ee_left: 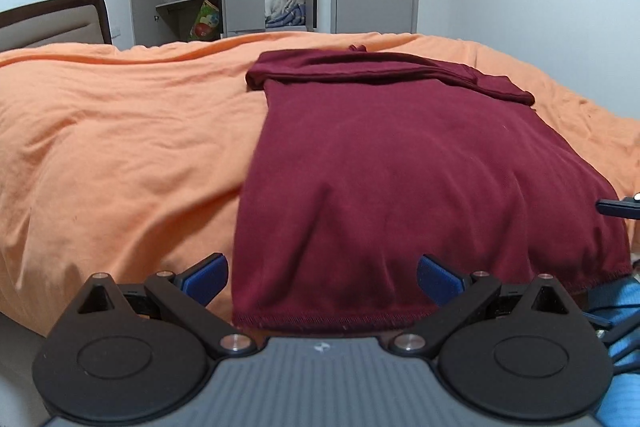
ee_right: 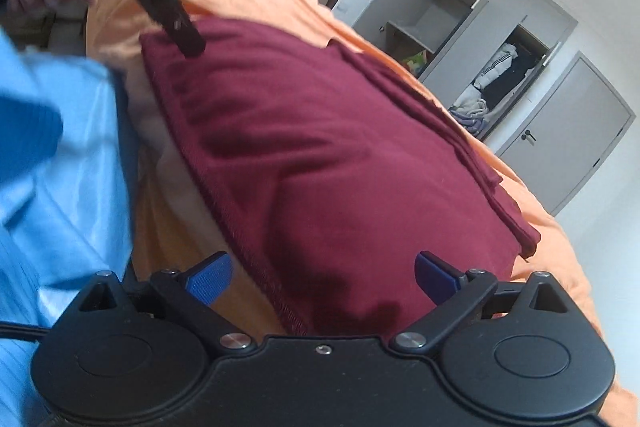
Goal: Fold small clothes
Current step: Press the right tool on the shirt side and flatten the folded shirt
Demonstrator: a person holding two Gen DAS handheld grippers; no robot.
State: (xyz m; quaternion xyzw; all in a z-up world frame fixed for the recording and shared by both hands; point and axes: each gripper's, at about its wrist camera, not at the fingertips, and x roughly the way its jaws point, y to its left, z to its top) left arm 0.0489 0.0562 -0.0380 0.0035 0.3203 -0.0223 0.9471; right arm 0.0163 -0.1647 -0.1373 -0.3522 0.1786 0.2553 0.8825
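Left tongs sit nearest, blue pads spread wide, empty, aimed at the near hem of the maroon shirt. Right tongs likewise apart and empty over the hem's other end. Shirt lies flat on the orange bed cover, sleeves already folded in, hem overhanging the bed edge. Judgement: both ends are addressed so the hem lifts evenly for a fold.
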